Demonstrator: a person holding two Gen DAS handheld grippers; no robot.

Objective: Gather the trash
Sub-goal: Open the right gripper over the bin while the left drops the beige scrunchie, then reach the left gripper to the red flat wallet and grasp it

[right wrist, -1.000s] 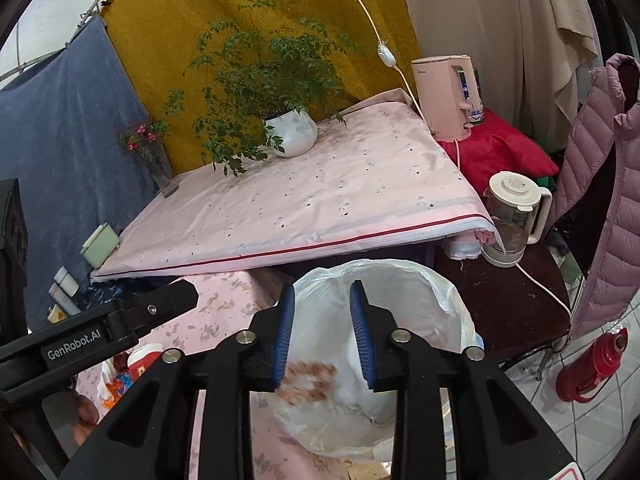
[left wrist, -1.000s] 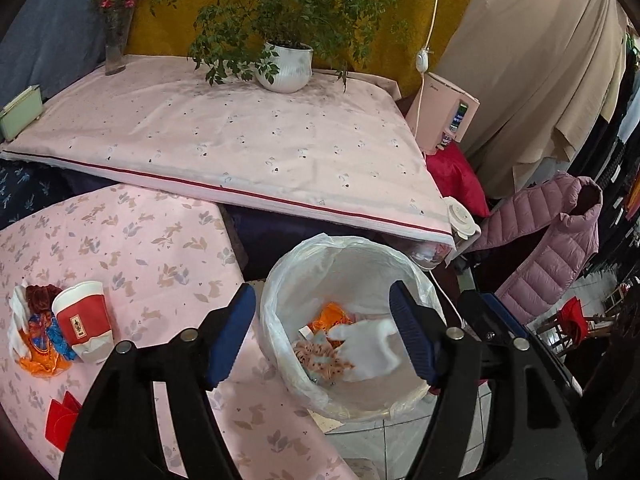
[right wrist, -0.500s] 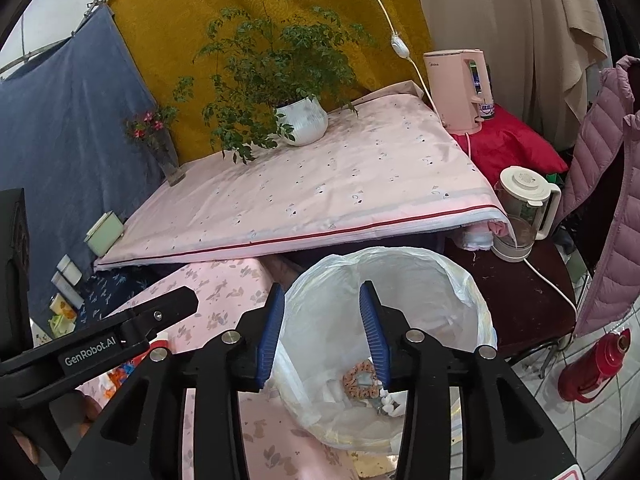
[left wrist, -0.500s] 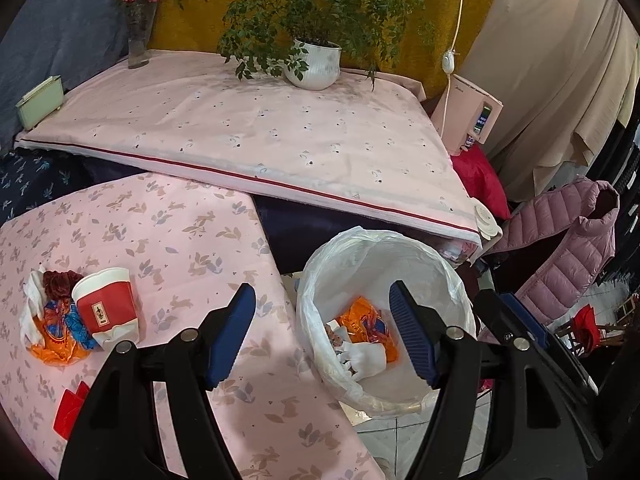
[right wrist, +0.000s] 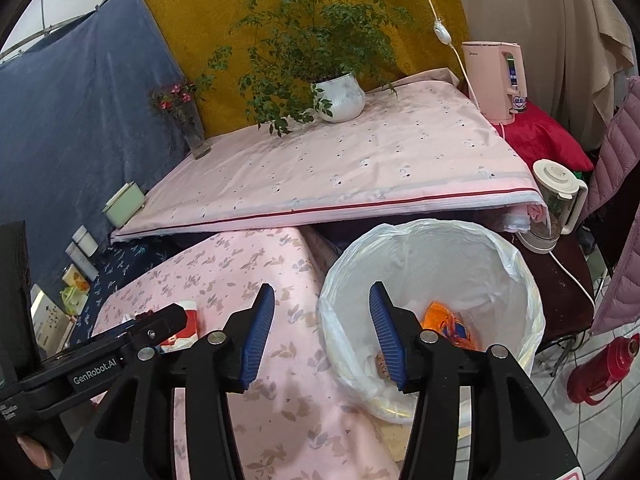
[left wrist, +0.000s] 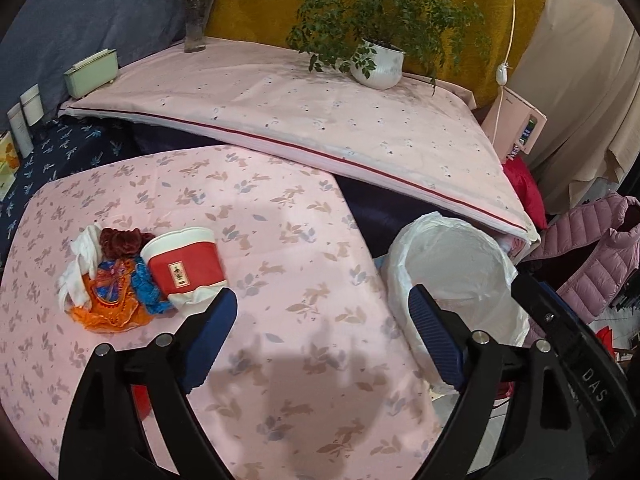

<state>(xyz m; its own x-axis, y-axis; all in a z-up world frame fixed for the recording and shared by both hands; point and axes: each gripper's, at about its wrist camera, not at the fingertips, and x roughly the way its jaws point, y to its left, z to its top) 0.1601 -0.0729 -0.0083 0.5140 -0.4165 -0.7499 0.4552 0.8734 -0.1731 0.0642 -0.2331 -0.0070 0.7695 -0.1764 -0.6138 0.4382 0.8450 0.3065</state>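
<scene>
1. Right now both tools are empty, and the step in hand looks like the turn from the bin toward the rubbish left on the desk (left wrist: 280,216).
2. The left tool (left wrist: 320,332) has its blue pads spread wide, having just opened further, with nothing between them but the pink leaf-print cloth below.
3. The right tool (right wrist: 322,330) stands partly spread, its jaws also just opening, and nothing is pinched; it hangs over the near rim of the bin (right wrist: 516,264), half over the desk edge.
4. The remaining trash sits in one heap on the desk's left side: a red-and-white paper cup (left wrist: 186,266) lying on its side, touching an orange and blue wrapper (left wrist: 116,300), a dark red crumpled piece (left wrist: 120,240) and a white tissue (left wrist: 78,264).
5. My judgement: the next move calls for the left tool to reach the heap, straddle the cup or a wrapper and close gently, since the cup would crush under hard pressure and thin wrappers may slip.
6. The left view alone shows the heap in full, plus a red scrap (left wrist: 140,398) half hidden behind the tool's left finger; the bin's inside is hidden there.
7. The right view alone looks into the white-lined bin, where an orange wrapper (right wrist: 448,324) and a brownish scrap (right wrist: 380,364) already lie; of the heap it shows only a sliver of the cup behind the left tool's body.
</scene>
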